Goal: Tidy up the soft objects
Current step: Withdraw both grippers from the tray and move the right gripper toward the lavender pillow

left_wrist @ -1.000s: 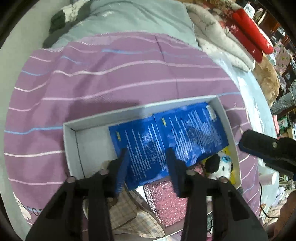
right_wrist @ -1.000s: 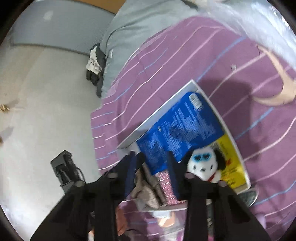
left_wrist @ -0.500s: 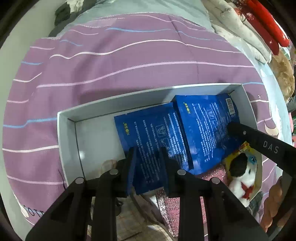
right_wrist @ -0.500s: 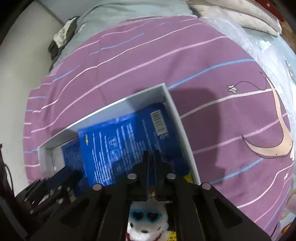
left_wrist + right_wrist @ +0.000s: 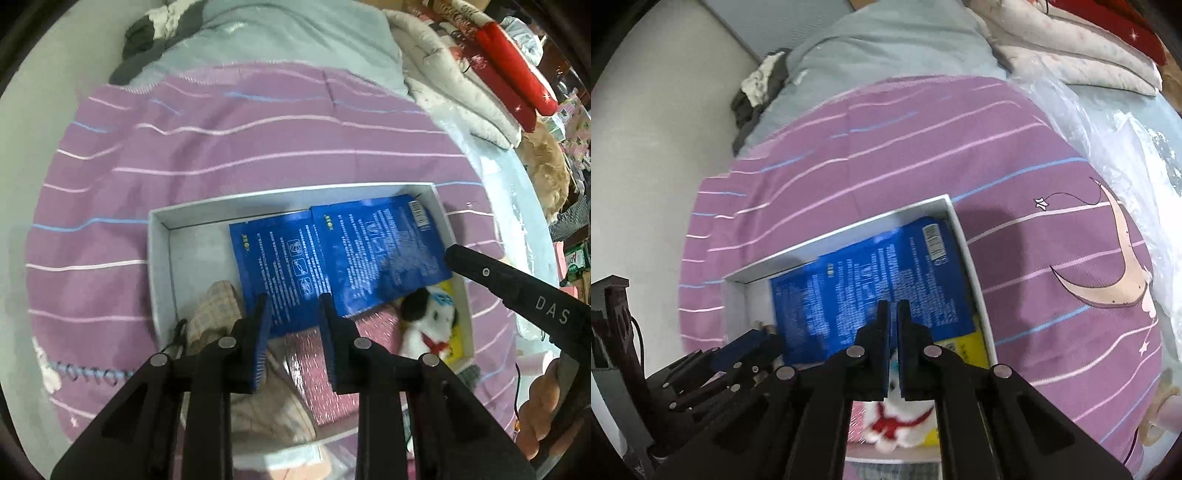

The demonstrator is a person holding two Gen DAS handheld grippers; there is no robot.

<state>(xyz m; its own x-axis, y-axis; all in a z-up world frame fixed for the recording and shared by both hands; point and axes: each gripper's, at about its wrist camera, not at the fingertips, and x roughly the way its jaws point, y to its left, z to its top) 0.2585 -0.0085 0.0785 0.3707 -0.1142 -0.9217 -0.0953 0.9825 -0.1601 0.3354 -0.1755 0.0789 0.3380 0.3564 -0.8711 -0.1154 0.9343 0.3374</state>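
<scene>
Box (image 5: 159,266): a shallow white box is set on the purple striped bedspread (image 5: 258,147).
Blue packets (image 5: 340,254): 2 are laid flat side by side along the far wall of the box.
Plush dog (image 5: 428,317): found in the right near corner, on a yellow packet (image 5: 964,343).
Checked cloth (image 5: 214,314): tucked into the left near part, beside a pink glittery pouch (image 5: 317,373).
Left gripper (image 5: 293,302): jaws parted a little, nothing gripped, held over the packets' near edge.
Right gripper (image 5: 893,306): jaws brought together, nothing seen between them, above the right blue packet.
</scene>
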